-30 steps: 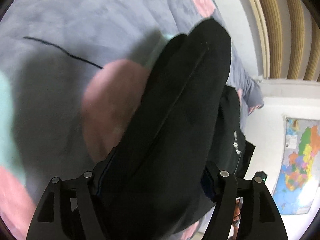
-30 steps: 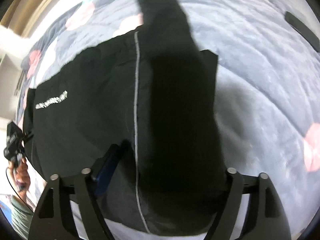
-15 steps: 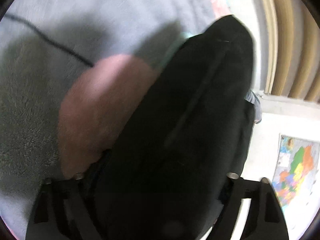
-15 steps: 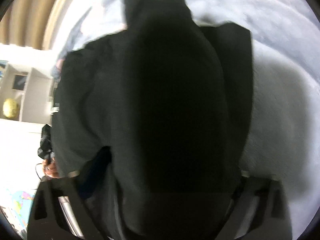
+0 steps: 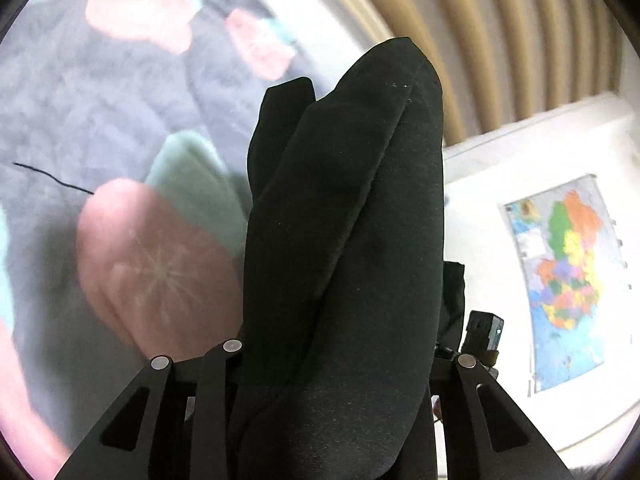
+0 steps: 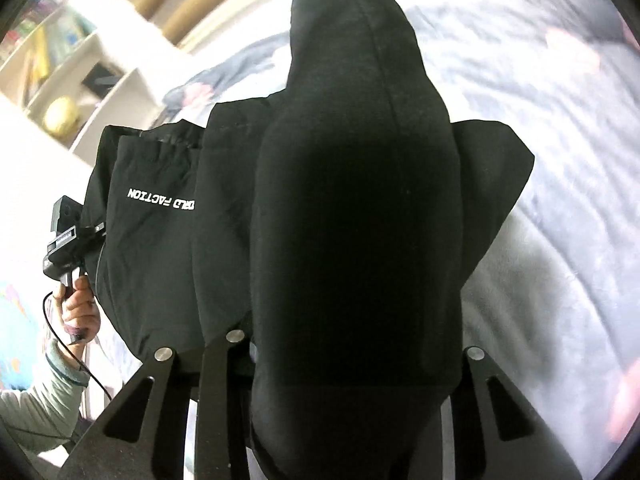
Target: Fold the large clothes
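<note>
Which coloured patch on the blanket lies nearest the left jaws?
The big pink patch with the white starburst, right beside the black garment. The green patch lies above it; the smaller pink ones lie farther up.

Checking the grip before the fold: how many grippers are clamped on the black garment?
2: the left gripper and right gripper each pinch a bunched black garment edge.

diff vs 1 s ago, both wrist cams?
Both grippers' jaws have just been closing on the black garment: left gripper and right gripper each pinch a bunched fold. The garment, flat on the blanket earlier, now hangs lifted, lettering visible. Views tilted up: curtain and map show more. Blanket and the thin black cord unchanged.
</note>
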The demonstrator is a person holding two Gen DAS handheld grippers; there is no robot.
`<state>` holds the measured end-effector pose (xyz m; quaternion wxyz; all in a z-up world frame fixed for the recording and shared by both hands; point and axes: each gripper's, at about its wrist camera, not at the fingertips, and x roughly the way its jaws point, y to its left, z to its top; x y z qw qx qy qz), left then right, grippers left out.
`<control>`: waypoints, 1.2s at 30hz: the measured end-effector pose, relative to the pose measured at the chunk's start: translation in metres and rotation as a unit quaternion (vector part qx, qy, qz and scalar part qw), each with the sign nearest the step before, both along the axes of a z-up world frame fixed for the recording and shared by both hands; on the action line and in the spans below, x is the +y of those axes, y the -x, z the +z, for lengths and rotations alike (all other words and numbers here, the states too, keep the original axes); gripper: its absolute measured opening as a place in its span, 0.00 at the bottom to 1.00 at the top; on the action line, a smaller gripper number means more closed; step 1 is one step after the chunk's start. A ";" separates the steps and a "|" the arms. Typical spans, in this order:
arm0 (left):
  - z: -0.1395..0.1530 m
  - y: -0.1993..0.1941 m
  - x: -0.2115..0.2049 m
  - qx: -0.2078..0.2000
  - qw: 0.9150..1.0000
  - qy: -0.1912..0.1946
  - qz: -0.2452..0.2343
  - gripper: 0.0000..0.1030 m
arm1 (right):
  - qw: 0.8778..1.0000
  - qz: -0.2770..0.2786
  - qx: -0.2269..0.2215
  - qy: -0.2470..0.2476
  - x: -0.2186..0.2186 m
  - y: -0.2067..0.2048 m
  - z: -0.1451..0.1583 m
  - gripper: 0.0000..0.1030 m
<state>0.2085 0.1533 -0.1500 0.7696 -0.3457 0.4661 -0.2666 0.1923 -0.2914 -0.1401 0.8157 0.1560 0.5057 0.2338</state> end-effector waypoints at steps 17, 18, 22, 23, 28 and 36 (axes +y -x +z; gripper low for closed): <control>-0.078 0.164 0.070 0.135 0.989 -0.032 0.059 0.40 | 0.988 0.002 0.137 0.068 0.055 0.102 -0.085 0.49; -0.091 0.164 0.075 0.152 0.985 -0.035 0.078 0.43 | 0.987 -0.019 0.152 0.051 0.044 0.102 -0.097 0.51; -0.155 0.178 0.116 0.226 0.955 0.111 0.160 0.56 | 0.973 -0.105 0.197 -0.061 0.002 0.097 -0.112 0.58; -0.159 0.181 0.121 0.238 0.949 0.131 0.158 0.56 | 0.970 -0.119 0.200 -0.070 -0.007 0.098 -0.109 0.58; -0.099 0.190 0.142 0.194 0.969 0.050 0.148 0.56 | 0.976 -0.138 0.166 0.001 -0.037 0.124 -0.068 0.58; 0.005 0.186 0.148 0.066 0.990 -0.064 0.106 0.66 | 0.984 -0.154 0.082 0.020 0.000 0.144 0.012 0.73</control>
